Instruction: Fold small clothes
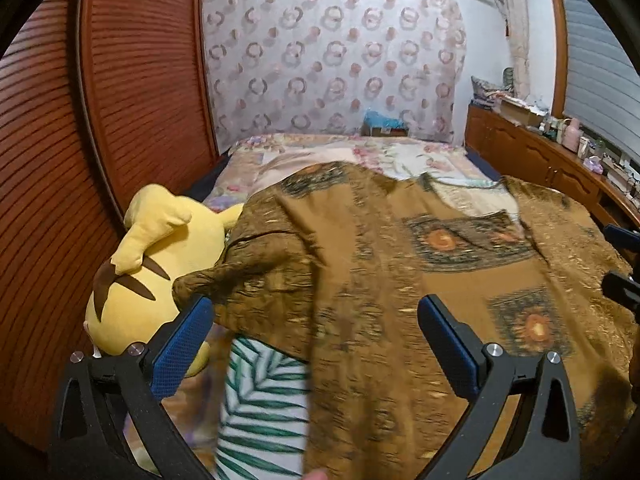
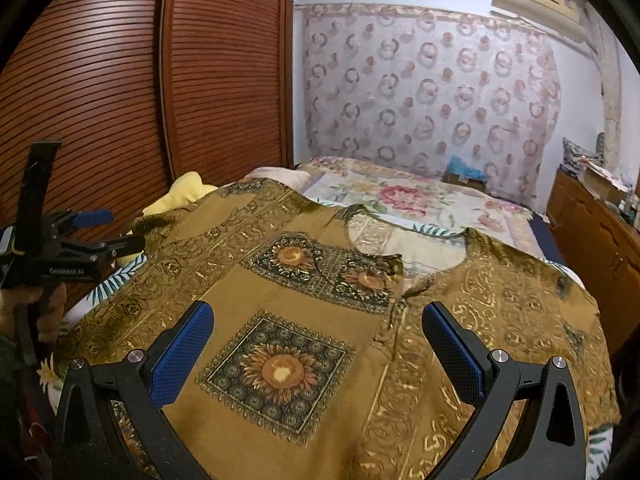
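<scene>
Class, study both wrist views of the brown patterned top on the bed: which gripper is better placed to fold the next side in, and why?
Probably the left gripper: open, it sits beside the brown top's rumpled sleeve near the yellow plush. The right gripper, also open, hovers over the flat middle.

I see the brown sunflower-print shirt (image 2: 304,320) spread on the bed, left side folded over its middle, neckline away.

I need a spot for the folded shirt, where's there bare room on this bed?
Free: the floral bedspread beyond the brown shirt, up to the curtained wall. Crowded: the near half under the shirt, and the wardrobe side, where the yellow plush lies.
</scene>
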Demonstrator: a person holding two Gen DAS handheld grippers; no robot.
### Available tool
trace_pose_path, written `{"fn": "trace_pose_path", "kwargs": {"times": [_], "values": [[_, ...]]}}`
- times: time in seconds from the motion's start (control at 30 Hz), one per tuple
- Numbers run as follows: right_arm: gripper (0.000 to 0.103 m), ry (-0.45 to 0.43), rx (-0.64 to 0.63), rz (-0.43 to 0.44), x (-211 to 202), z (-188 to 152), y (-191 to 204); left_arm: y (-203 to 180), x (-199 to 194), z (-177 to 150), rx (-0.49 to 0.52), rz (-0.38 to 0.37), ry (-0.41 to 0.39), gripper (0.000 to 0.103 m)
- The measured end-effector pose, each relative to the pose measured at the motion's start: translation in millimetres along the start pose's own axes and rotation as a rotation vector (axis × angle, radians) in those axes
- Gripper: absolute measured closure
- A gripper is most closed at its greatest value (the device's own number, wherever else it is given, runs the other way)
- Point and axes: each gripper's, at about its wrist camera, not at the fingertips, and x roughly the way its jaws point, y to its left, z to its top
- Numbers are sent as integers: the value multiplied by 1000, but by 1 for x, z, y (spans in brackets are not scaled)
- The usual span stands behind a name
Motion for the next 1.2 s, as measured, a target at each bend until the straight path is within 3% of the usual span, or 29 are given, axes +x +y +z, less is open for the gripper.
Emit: {"fn": "trace_pose_path", "kwargs": {"times": [0.33, 0.4, 0.67, 0.83, 0.93, 1.07, 1.1, 1.2], "values": [[0, 53, -7, 40, 31, 24, -14, 43, 34, 16, -53, 20, 80, 25], [0, 69, -8, 53, 39, 30, -16, 49, 42, 19, -61, 15, 97, 34], [0, 118, -4, 107, 68, 48, -27, 68, 59, 21, -86, 30, 141, 39], [0, 147, 6, 129, 85, 52, -33, 77, 64, 15, -107, -13, 176, 41], [0, 157, 10, 140, 93, 53, -34, 79, 67, 15, -115, -37, 185, 51], [0, 164, 17, 150, 100, 52, -37, 76, 66, 15, -118, -71, 186, 90], [0, 165, 21, 154, 101, 51, -38, 76, 64, 16, -116, -66, 181, 96], [0, 168, 27, 159, 98, 50, -39, 71, 51, 24, -111, -63, 147, 99]]}}
